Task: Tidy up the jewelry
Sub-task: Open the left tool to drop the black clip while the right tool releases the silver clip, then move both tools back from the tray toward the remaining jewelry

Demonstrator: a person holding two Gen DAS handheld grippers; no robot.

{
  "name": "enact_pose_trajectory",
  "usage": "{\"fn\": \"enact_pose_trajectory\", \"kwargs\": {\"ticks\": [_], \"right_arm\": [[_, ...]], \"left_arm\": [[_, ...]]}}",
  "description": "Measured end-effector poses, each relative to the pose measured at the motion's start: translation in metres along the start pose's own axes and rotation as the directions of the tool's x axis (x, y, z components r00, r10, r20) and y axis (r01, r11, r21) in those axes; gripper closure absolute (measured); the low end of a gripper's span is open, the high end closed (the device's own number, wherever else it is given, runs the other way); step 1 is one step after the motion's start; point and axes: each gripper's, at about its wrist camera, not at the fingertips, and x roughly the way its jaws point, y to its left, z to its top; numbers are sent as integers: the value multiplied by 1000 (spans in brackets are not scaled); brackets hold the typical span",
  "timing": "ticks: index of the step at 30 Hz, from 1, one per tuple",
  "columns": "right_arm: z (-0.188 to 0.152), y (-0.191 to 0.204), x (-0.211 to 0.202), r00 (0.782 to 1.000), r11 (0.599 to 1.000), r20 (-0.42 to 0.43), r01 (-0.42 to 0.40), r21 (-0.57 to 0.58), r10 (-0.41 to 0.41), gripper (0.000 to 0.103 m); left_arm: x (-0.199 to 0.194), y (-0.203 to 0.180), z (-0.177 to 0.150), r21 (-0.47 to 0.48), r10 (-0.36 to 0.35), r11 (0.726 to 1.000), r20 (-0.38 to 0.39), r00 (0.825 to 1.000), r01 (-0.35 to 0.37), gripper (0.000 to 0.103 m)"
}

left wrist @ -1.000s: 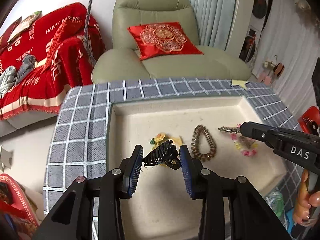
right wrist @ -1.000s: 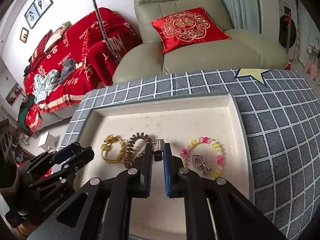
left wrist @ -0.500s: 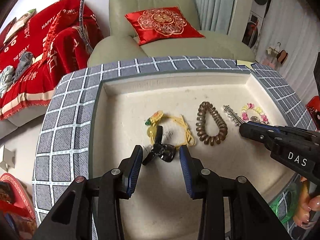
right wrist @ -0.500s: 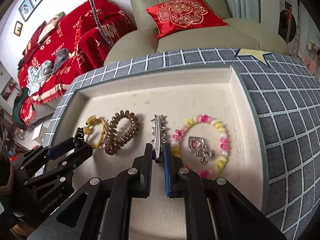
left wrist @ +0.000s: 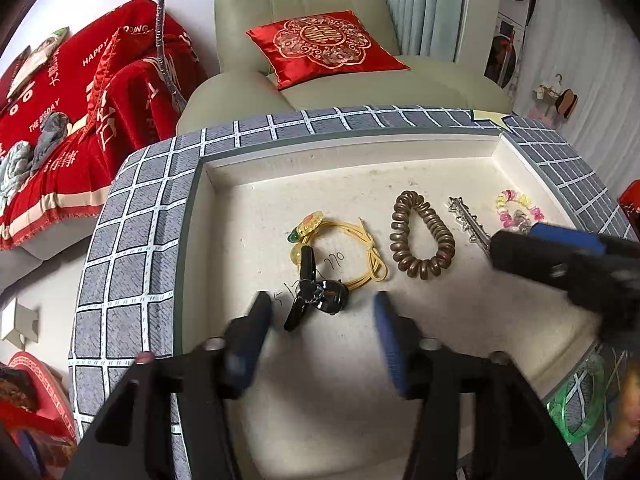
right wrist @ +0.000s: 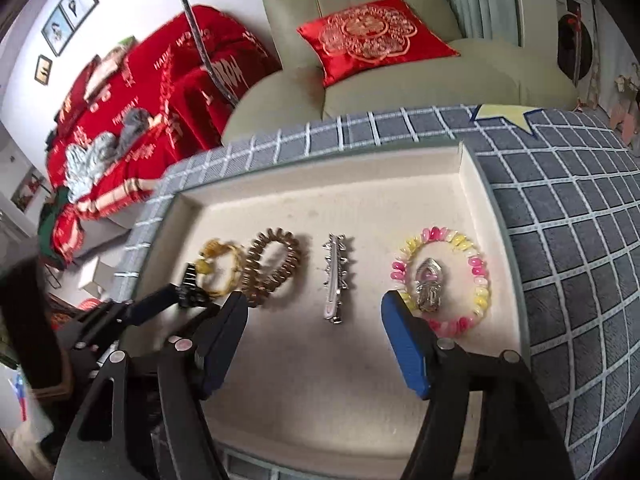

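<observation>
A cream tray [left wrist: 360, 152] [right wrist: 328, 196] holds a row of jewelry. A black claw clip [left wrist: 316, 294] [right wrist: 191, 288] lies partly on a yellow cord bracelet [left wrist: 352, 248] [right wrist: 222, 268]. To the right lie a brown spiral hair tie [left wrist: 424, 236] [right wrist: 274, 266], a silver spiked hair clip [right wrist: 335, 276] [left wrist: 466, 220], and a pink-yellow bead bracelet [right wrist: 444, 276] [left wrist: 516, 210] around a silver pendant [right wrist: 429, 286]. My left gripper [left wrist: 322, 324] is open, just behind the claw clip. My right gripper [right wrist: 314, 332] is open, just behind the silver clip.
The tray sits on a grey checked cloth [left wrist: 132, 240] [right wrist: 580, 240]. A green bangle [left wrist: 580, 404] lies on the cloth at the front right. A beige armchair with a red cushion [left wrist: 324, 46] and a red-covered sofa [left wrist: 60, 128] stand behind.
Both grippers have opened. The left one let go of the black claw clip onto the tray. The right one let go of the silver hair clip, which now lies flat.
</observation>
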Motion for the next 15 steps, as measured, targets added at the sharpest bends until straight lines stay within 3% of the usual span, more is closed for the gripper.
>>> {"fn": "enact_pose_trajectory", "kwargs": {"ticks": [3,15], "right_arm": [[-5,1,-16,1000,1000,23,-20,6,19,23],[-34,-18,-59,998,995,51,-40,90,36,19]], "left_arm": [[-1,-2,-1,9,4,1000,4,1000,-4,31],[-24,2,-2,-11,7,1000,41,999,-7,31]]}}
